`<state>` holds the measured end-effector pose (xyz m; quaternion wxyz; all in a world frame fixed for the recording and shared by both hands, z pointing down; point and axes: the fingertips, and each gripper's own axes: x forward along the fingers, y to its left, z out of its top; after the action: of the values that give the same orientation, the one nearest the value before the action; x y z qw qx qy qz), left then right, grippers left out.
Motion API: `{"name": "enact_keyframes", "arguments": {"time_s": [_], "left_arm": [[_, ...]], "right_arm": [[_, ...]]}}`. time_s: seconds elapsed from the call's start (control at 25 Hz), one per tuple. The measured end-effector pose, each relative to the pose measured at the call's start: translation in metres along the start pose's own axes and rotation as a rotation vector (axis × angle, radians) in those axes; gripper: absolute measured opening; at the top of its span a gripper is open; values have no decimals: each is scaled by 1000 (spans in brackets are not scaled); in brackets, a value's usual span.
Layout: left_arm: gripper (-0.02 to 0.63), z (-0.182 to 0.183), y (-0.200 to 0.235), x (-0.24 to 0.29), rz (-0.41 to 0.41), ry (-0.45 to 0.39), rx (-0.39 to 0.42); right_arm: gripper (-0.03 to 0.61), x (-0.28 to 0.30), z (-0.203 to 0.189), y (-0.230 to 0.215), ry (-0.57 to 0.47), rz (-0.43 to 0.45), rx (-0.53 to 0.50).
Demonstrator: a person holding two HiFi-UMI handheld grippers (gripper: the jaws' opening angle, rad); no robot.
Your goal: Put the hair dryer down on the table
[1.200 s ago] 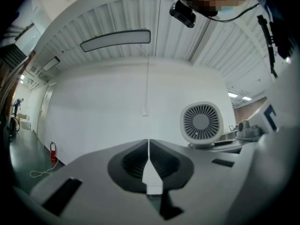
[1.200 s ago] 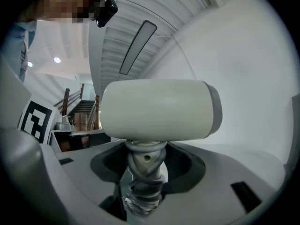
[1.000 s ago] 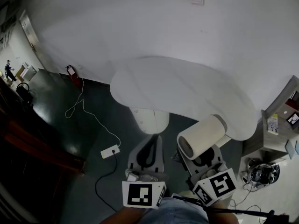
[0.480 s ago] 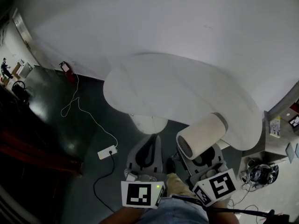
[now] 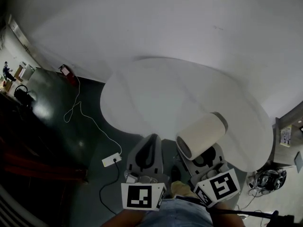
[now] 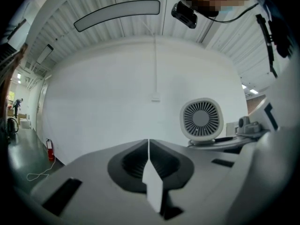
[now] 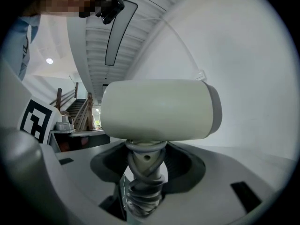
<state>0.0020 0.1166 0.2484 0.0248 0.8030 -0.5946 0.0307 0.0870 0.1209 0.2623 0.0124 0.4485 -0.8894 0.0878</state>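
At the bottom of the head view, the left gripper [image 5: 151, 144] has its jaws pressed together, with nothing between them. Just beside it, the right gripper [image 5: 204, 159] is clamped on the handle [image 7: 145, 159] of the hair dryer [image 5: 201, 135], where a grey cord [image 7: 139, 191] is wound. The dryer's cream barrel lies crosswise, with a grey ring at one end and a round grille at the other. It is held off the surface, at the near edge of the white table [image 5: 156, 93]. A white wall [image 5: 142, 22] stands beyond.
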Motion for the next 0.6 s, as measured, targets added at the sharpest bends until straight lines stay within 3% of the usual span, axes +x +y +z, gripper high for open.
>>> {"name": "enact_keyframes", "arguments": {"time_s": [0.28,0.6], "left_arm": [[12,16,9,62,18,-25,19],[12,33,37,96,54,-57,9]], "right_arm": [[221,48,18,-42,-8,31,-8],[221,96,46,-64,-50,49,-46]]}}
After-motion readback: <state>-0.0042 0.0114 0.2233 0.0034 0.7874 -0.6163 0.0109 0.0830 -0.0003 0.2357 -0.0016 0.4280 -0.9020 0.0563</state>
